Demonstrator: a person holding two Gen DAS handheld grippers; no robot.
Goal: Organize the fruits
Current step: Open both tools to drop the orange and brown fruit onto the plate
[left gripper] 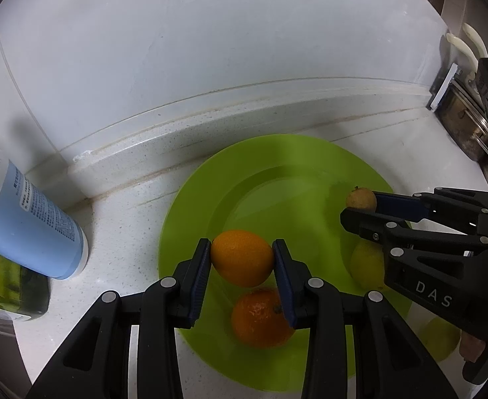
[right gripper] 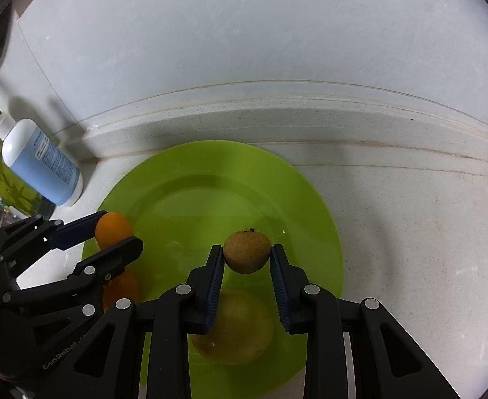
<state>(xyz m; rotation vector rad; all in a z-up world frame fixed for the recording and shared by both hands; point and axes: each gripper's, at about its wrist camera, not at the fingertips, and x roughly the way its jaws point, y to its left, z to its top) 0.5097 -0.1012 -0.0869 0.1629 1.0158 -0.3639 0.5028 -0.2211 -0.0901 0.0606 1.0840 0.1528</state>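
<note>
Right now both grippers carry fruit over the green plate, which sits on the white counter near the back ledge. Left gripper pinches a small orange across its middle, pads flat on both sides. Right gripper pinches a small brownish-yellow fruit the same way, stem nub up.

Two more fruits lie on the plate: a darker orange under the left one and a yellow fruit under the right one.

Handling, as I judge it: light, round, fairly firm, smooth waxy skin, so they roll and can squirt out of a grip off the widest part. Hold at the equator with a moderate squeeze; too much bruises. Set down low onto the plate, clear of the resting fruit, or they roll.
</note>
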